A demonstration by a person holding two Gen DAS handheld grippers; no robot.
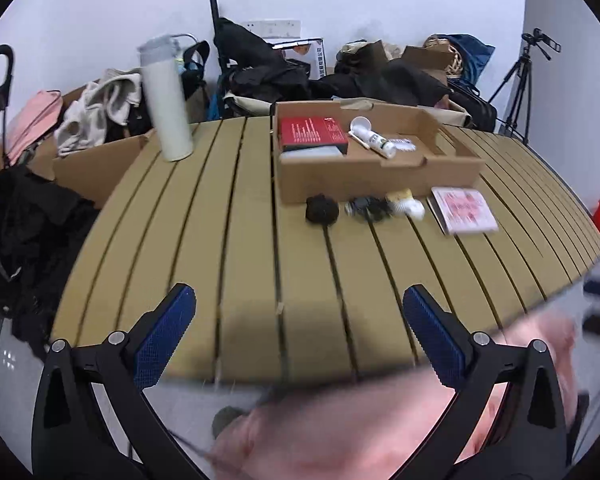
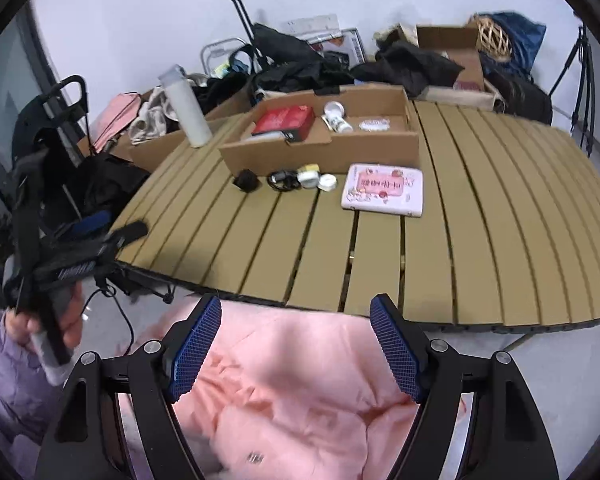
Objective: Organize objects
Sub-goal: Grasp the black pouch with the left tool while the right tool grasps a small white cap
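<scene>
Grippers wait empty at the near table (image 2: 480, 220) edge: left gripper (image 1: 299, 336) and right gripper (image 2: 296, 342) spread wide. Loose items, including a pink box (image 2: 383, 189), lie before the far cardboard box (image 2: 320, 150); reaching 1 likely comes next.

Ahead of the tongs: one cardboard box (image 2: 320, 148), one white bottle (image 2: 186, 106), one pink booklet (image 2: 383, 190), four small items in a row: black lump (image 2: 246, 180), cable bundle (image 2: 283, 180), two small tubs (image 2: 309, 176).

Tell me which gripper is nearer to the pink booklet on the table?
Probably the right. The right gripper hangs open off the table's near edge, facing the pink booklet. The left gripper is open further left.
</scene>
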